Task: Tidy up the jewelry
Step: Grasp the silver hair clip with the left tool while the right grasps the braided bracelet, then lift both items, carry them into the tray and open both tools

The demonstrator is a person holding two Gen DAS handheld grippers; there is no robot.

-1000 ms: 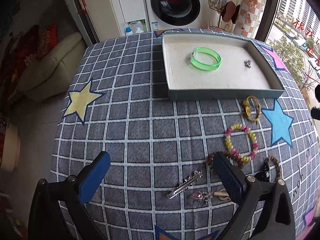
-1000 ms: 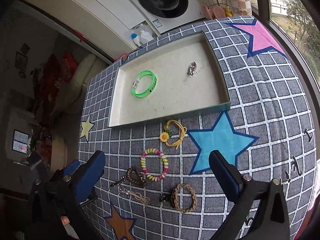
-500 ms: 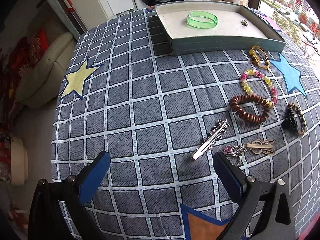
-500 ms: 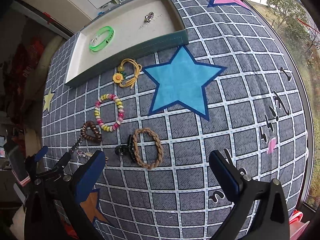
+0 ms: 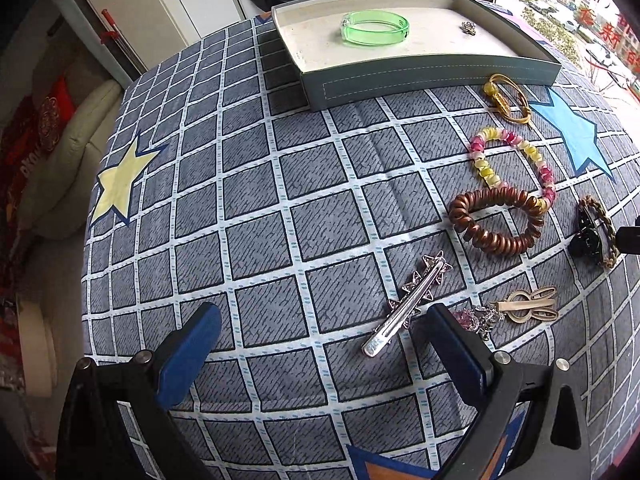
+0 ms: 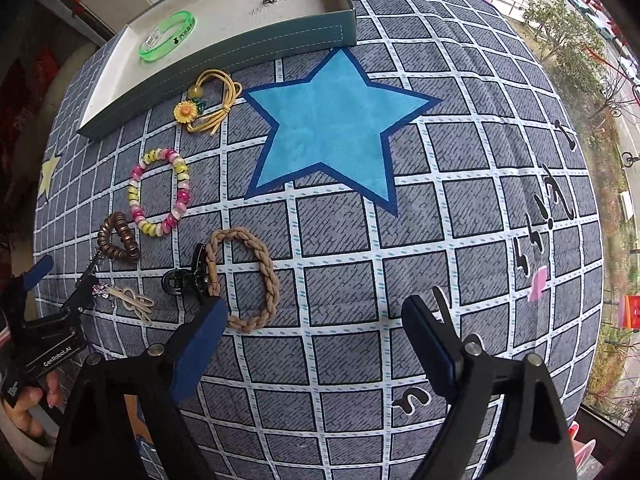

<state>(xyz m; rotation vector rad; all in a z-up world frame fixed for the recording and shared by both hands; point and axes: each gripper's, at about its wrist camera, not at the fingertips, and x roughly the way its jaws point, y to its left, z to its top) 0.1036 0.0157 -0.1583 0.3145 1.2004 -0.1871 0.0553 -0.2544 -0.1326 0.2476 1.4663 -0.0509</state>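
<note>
A grey-walled tray holds a green bangle and a small ring. My left gripper is open low over the cloth. The lower end of a silver star hair clip lies just inside its right finger. My right gripper points down and its jaws are closing. The near edge of a braided tan bracelet lies by the left fingertip, and no pad presses on it. A black claw clip is hooked to that bracelet.
Loose on the checked cloth lie a yellow sunflower hair tie, a pink and yellow bead bracelet, a brown spiral hair tie, a beige rabbit clip and a pink charm. A window runs along the right.
Both grippers have sunk toward the cloth, so the jewelry looks larger. The right one has tilted downward and its jaws have narrowed a little. Nothing has been picked up.
</note>
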